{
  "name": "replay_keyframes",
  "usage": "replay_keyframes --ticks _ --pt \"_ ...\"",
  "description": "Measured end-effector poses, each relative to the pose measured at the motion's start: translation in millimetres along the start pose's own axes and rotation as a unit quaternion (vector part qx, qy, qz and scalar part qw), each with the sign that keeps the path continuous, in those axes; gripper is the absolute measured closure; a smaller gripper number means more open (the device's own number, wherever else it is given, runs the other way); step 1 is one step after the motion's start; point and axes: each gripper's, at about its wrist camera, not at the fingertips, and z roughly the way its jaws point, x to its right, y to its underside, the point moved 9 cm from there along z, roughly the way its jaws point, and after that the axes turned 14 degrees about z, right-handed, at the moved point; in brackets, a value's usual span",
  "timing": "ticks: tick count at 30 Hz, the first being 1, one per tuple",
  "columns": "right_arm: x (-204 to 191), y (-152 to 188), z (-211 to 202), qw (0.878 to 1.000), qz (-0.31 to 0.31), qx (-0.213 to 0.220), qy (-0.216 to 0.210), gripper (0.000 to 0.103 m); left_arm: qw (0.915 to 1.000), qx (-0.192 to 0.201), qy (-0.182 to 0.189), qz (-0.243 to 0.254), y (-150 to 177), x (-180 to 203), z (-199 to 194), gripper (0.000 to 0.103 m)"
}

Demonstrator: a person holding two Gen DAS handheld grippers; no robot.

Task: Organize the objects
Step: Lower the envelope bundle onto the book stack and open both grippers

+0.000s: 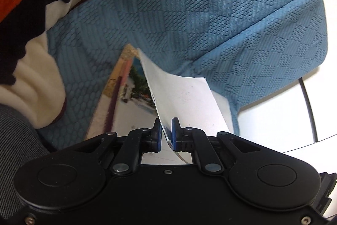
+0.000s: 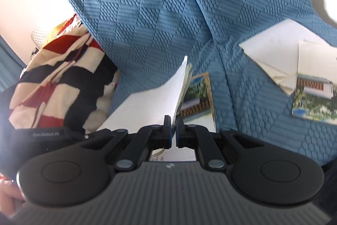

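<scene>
Both claws, left (image 1: 166,133) and right (image 2: 173,132), pinch paper; only right view shows, perhaps, envelopes (image 2: 271,54).

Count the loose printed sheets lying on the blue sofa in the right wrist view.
2: a photo sheet beside the fingers, another overlapping white paper at right. More may be hidden.

Home: blue-covered sofa (image 2: 147,14), blanket (image 2: 59,85)

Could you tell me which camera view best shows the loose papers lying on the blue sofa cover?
The right wrist view: the loose papers lie in plain sight at its right. The left wrist view shows none of them, only the booklet in its gripper.
</scene>
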Motion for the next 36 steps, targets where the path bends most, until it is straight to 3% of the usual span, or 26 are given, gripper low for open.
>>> replay_keyframes --ticks 13,23,27,28,30,36 --pt "30.8 40.3 27.7 0.998 0.009 -0.046 0.043 0.096 0.9967 -0.053 -0.060 0.006 34.5 -18.3 17.8 0.096" --pt "37.6 45.9 34.2 0.996 0.003 -0.054 0.064 0.091 0.9941 -0.070 -0.082 0.016 43.7 -26.1 25.8 0.094" --pt "39.9 44.7 32.5 0.995 0.022 -0.068 0.076 0.081 0.9933 -0.074 -0.087 0.017 42.5 -24.3 24.2 0.082" --pt "40.7 44.2 31.3 0.994 0.028 -0.072 0.077 0.079 0.9928 -0.073 -0.093 0.020 41.7 -24.1 22.2 0.072" --pt "40.9 43.1 27.6 0.993 0.037 -0.078 0.079 0.073 0.9918 -0.071 -0.103 0.026 39.4 -22.0 17.1 0.061" --pt "29.4 20.0 -1.5 0.996 0.032 -0.056 0.068 0.073 0.9908 -0.061 -0.108 0.054 30.1 -3.8 -3.3 0.059"
